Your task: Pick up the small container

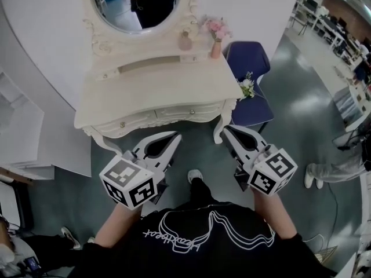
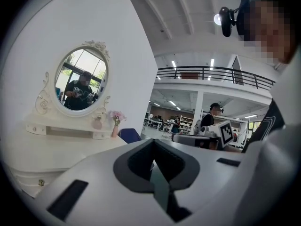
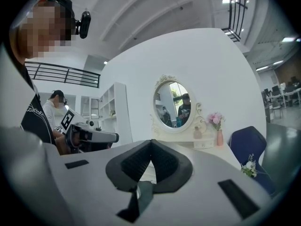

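Tongs closed on both sides, nothing gripped. White left tongs (image 1: pixel 174 136) with dark ribbed pads: jaws pressed tip to tip, no gap, nothing between them, touching nothing. Matching right tongs (image 1: pixel 226 130): jaws likewise together and empty. Both held low over the grey-green floor (image 1: pixel 200 146), just short of the front edge of the cream carved dressing-table worktop (image 1: pixel 156 88), tips pointing towards it, side by side but apart from each other.

On the raised back shelf of the worktop, small pink rounded container (image 1: pixel 185 40). Stands upright just below the oval mirror in a white scrolled frame (image 1: pixel 136 4), towards the right end. Just to its right, slim pink vase with pink flowers (image 1: pixel 216 46), near the container but not touching. Container well apart from both tongs, across the whole depth of the worktop.

Right of the worktop, dark blue chair (image 1: pixel 248 68), with a sprig of white flowers (image 1: pixel 247 87) at its left edge.

In the right gripper view, container (image 3: pixel 197 133) and vase (image 3: pixel 219 137) side by side under the mirror, beyond the closed tips.
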`<state>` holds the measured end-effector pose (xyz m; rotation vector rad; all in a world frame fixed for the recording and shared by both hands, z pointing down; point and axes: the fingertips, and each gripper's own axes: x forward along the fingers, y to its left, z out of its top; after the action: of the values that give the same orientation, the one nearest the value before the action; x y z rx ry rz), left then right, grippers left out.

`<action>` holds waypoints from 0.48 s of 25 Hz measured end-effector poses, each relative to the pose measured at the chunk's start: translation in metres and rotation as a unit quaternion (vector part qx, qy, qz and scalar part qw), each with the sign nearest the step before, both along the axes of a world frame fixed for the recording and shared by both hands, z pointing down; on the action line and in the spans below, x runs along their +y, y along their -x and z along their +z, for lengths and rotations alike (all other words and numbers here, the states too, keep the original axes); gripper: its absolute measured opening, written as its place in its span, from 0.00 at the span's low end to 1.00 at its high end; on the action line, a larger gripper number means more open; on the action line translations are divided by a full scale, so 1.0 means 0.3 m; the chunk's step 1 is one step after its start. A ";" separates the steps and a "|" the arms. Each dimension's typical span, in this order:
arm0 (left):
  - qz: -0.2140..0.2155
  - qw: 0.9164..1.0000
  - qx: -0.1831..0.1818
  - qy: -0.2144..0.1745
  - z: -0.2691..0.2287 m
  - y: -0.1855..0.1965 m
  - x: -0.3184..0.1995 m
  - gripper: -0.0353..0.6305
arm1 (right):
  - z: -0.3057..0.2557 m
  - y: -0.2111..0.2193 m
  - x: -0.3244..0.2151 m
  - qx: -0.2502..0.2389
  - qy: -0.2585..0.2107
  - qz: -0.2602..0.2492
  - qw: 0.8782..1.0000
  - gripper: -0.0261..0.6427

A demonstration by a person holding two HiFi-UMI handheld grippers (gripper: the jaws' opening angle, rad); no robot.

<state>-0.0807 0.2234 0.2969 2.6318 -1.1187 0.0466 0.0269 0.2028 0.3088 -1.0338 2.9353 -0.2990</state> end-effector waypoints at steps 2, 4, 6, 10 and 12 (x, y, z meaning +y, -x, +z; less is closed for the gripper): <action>-0.002 1.000 -0.001 0.004 0.012 0.000 -0.057 0.06 | 0.013 0.008 -0.055 0.006 0.001 -0.007 1.000 0.05; -0.004 1.000 -0.001 0.009 0.023 -0.001 -0.129 0.06 | 0.025 0.015 -0.123 0.008 0.003 -0.014 1.000 0.05; -0.006 1.000 -0.001 0.015 0.035 -0.005 -0.213 0.06 | 0.037 0.015 -0.203 0.007 0.007 -0.018 1.000 0.05; -0.008 1.000 -0.002 0.028 0.058 -0.026 -0.410 0.06 | 0.055 0.000 -0.402 0.001 0.016 -0.024 1.000 0.05; -0.010 0.999 -0.002 0.034 0.069 -0.039 -0.520 0.06 | 0.059 -0.013 -0.513 -0.003 0.019 -0.025 1.000 0.05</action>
<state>-0.0691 0.0675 0.3175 2.5623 -1.1245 0.0856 0.0307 0.0490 0.3266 -0.9642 2.9651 -0.3609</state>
